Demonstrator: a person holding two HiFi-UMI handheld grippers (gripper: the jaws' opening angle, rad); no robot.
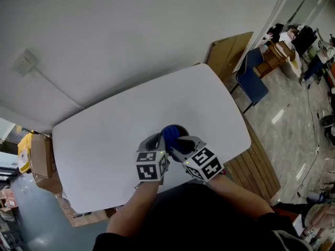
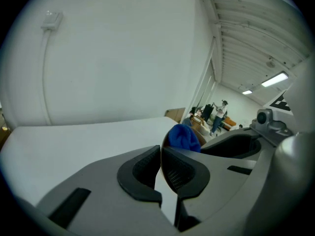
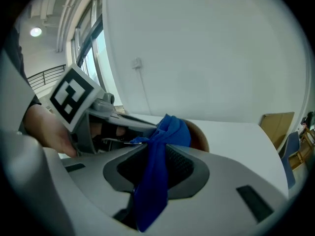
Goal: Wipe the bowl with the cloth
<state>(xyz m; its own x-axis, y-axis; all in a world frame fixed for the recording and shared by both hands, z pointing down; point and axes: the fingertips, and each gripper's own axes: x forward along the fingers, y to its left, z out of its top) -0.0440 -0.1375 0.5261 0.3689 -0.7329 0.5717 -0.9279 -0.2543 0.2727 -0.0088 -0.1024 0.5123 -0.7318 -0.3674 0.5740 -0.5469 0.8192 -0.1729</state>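
Note:
A brown bowl (image 1: pixel 181 129) stands near the front edge of the white table (image 1: pixel 104 140). My left gripper (image 1: pixel 155 146) holds it from the left: in the left gripper view the jaws (image 2: pixel 161 154) are shut on the thin rim of the bowl (image 2: pixel 202 139). A blue cloth (image 1: pixel 170 135) is bunched over the bowl. In the right gripper view the cloth (image 3: pixel 170 132) runs down between the pads, with my right gripper (image 3: pixel 156 156) shut on it in front of the bowl (image 3: pixel 199 136). The inside of the bowl is mostly hidden by the cloth (image 2: pixel 183 136) and both grippers.
A blue chair (image 1: pixel 251 77) and leaning wooden boards (image 1: pixel 227 51) stand past the table's right corner. Cardboard boxes (image 1: pixel 39 158) sit at the table's left end. A white wall lies behind the table. People stand far off (image 2: pixel 219 114).

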